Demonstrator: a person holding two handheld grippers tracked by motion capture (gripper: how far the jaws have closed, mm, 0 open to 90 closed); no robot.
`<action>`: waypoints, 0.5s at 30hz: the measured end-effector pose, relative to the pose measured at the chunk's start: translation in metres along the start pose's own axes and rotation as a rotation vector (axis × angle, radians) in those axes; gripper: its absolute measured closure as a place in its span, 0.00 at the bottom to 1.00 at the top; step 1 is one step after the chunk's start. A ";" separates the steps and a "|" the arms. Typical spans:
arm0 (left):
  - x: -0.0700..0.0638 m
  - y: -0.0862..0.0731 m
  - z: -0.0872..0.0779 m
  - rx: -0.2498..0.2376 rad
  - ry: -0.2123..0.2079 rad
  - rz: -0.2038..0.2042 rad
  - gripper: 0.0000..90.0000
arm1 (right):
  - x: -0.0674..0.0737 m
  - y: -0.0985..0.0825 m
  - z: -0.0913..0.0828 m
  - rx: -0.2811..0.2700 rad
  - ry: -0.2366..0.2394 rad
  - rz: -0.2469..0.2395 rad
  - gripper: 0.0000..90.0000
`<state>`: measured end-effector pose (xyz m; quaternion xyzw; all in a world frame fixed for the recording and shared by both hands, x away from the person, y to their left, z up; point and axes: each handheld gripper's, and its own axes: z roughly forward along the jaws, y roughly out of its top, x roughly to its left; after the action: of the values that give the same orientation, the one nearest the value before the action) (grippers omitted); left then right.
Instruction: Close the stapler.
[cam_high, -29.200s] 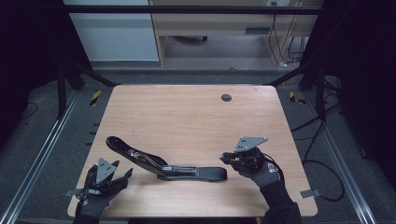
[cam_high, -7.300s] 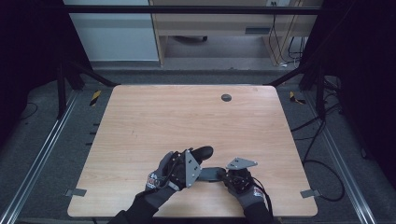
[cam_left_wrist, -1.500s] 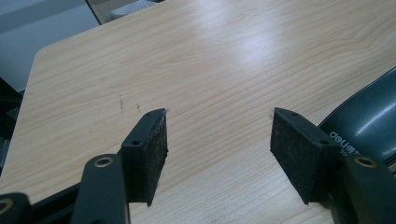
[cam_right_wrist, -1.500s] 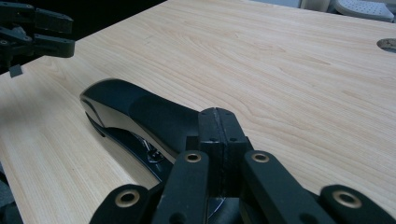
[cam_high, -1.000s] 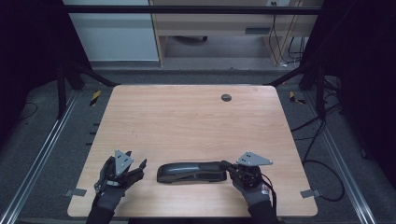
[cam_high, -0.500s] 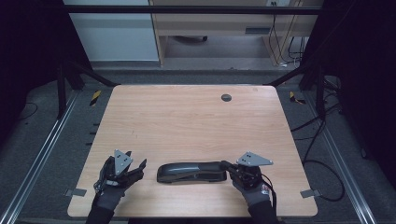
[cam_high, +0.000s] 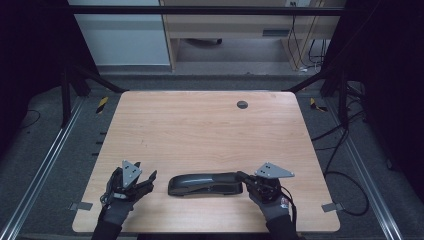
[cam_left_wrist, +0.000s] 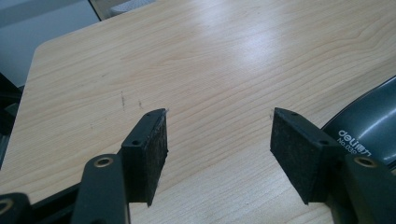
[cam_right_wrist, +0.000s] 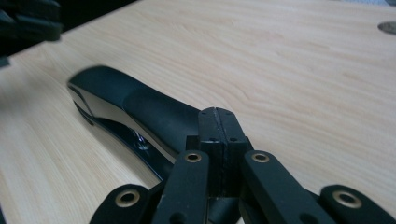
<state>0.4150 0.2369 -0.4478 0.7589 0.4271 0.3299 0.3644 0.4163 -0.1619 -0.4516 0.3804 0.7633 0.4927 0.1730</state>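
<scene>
High view: a closed black stapler (cam_high: 205, 183) is seen lying flat near the front edge of the wooden surface (cam_high: 210, 130). The right tongs (cam_high: 243, 176) are clenched together, empty, against the stapler's right end. The left tongs (cam_high: 145, 180) are spread wide, released, just left of the stapler.

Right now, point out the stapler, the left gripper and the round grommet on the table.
stapler (cam_high: 205, 183), high view, middle of its top arm
left gripper (cam_left_wrist: 217, 140), left gripper view, between its open jaws
round grommet (cam_high: 242, 104), high view, its centre
</scene>
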 end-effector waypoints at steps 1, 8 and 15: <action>0.000 0.000 0.000 0.000 0.000 0.000 0.40 | 0.000 0.000 0.000 0.000 0.000 0.000 1.00; 0.000 -0.001 0.002 0.008 -0.019 -0.009 0.40 | 0.001 0.008 -0.005 -0.027 0.000 -0.015 0.97; 0.003 -0.003 0.004 0.016 -0.025 -0.021 0.40 | -0.010 0.009 -0.014 -0.053 -0.050 -0.001 0.84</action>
<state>0.4177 0.2394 -0.4517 0.7613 0.4330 0.3130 0.3673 0.4177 -0.1761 -0.4382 0.3876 0.7456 0.5031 0.2019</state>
